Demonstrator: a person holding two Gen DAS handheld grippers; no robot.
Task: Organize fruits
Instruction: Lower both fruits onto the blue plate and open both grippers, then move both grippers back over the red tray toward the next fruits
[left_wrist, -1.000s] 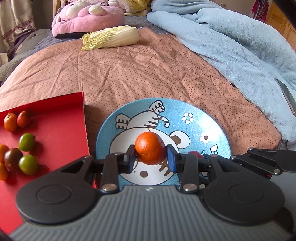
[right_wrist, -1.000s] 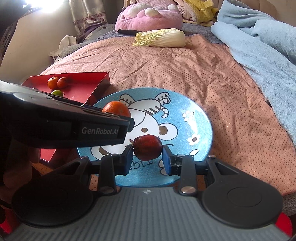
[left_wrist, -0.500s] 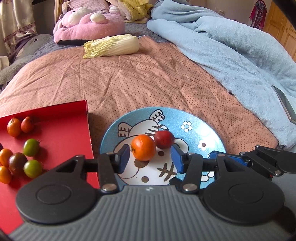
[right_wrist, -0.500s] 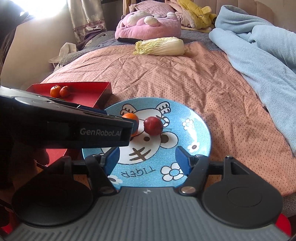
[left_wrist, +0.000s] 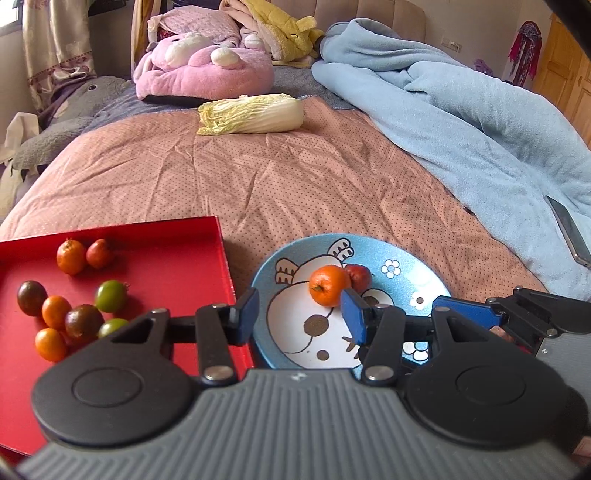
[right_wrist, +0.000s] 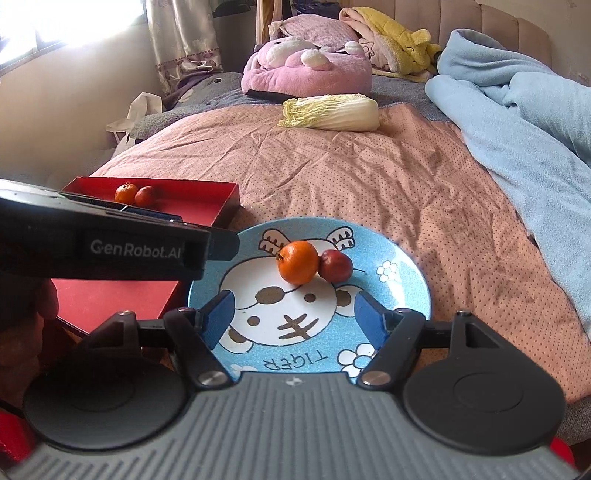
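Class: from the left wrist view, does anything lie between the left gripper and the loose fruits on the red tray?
Nothing visible does. The left gripper, jaws apart and empty, hangs over the blue plate; the fruits lie uncovered on the red tray beside it.
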